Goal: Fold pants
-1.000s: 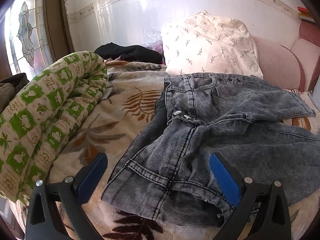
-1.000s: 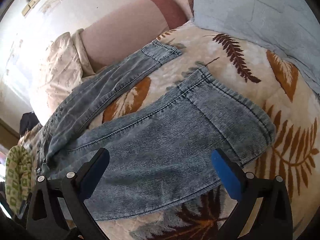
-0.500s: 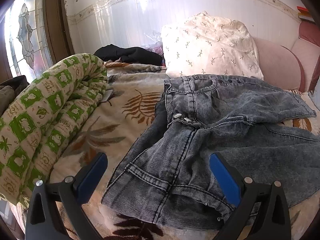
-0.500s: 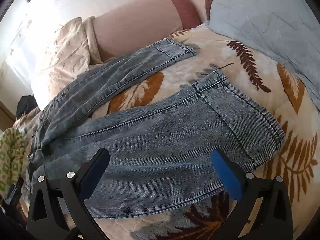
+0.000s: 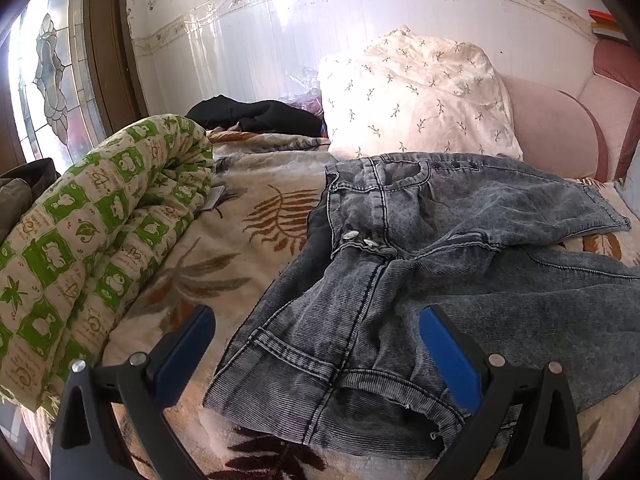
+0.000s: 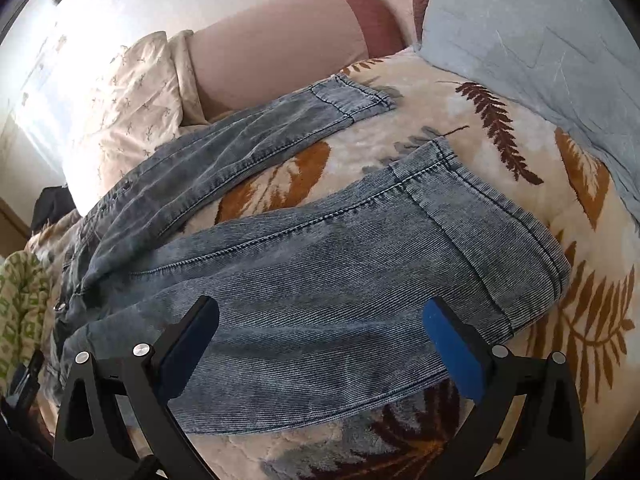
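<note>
Grey-blue washed denim pants lie spread on a bed with a leaf-print blanket. In the left wrist view the waistband faces me, rumpled, with two metal buttons near the fly. My left gripper is open just above the near waist corner, holding nothing. In the right wrist view the two pants legs splay apart, the near leg wide and flat, the far leg reaching toward the headboard. My right gripper is open over the near leg, nothing between its fingers.
A rolled green-and-cream quilt lies along the bed's left side. A floral pillow and dark clothing sit at the back by the wall. A pink headboard and a pale blue pillow border the far right.
The left gripper has barely shifted, tilting slightly upward. The right gripper's view has swung so that the pant legs sit lower and more central; the pants lie as before.
</note>
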Available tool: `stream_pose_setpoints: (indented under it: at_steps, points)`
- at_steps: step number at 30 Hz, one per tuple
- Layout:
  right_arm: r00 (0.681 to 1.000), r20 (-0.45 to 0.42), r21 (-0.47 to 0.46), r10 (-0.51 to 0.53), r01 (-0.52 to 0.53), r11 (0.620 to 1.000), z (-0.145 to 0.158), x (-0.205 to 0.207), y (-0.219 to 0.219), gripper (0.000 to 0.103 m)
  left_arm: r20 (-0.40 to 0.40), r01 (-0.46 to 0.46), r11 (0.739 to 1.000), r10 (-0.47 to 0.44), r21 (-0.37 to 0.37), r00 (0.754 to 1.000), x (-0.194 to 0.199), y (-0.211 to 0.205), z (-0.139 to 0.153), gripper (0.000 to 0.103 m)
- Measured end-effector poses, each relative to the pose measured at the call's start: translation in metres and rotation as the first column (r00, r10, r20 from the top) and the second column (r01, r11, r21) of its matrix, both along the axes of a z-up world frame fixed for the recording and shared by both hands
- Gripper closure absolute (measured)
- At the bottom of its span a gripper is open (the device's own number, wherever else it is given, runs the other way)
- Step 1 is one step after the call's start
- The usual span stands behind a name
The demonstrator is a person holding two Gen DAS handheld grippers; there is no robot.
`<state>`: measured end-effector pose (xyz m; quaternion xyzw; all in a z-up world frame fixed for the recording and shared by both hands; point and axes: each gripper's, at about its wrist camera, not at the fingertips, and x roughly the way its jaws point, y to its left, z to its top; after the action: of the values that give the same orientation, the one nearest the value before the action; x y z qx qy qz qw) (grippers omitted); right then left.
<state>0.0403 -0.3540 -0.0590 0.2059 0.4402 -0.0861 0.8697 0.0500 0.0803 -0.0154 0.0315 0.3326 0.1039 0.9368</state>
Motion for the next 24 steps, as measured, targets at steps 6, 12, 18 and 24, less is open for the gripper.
stream_pose_setpoints:
  at_steps: [6, 12, 18, 24]
  points:
    - [1.000, -0.003, -0.002, 0.003, -0.003, 1.000, -0.001, 0.001, 0.000, 0.000, -0.002, 0.001, 1.000, -0.001, 0.001, 1.000, 0.000, 0.000, 0.000, 0.000]
    - [1.000, -0.005, 0.000, 0.002, -0.002, 1.000, -0.002, 0.001, 0.001, 0.000, -0.012, 0.004, 1.000, -0.004, -0.002, 1.000, 0.002, 0.000, -0.001, 0.000]
    - [1.000, -0.019, 0.011, -0.004, 0.004, 1.000, -0.003, 0.001, -0.004, 0.000, -0.058, 0.027, 0.999, -0.028, -0.021, 0.998, 0.011, 0.002, -0.003, 0.000]
    - [1.000, 0.000, 0.084, 0.026, -0.026, 0.996, 0.021, 0.040, -0.032, 0.000, -0.063, 0.010, 0.995, -0.016, -0.104, 0.998, 0.063, 0.025, 0.021, 0.000]
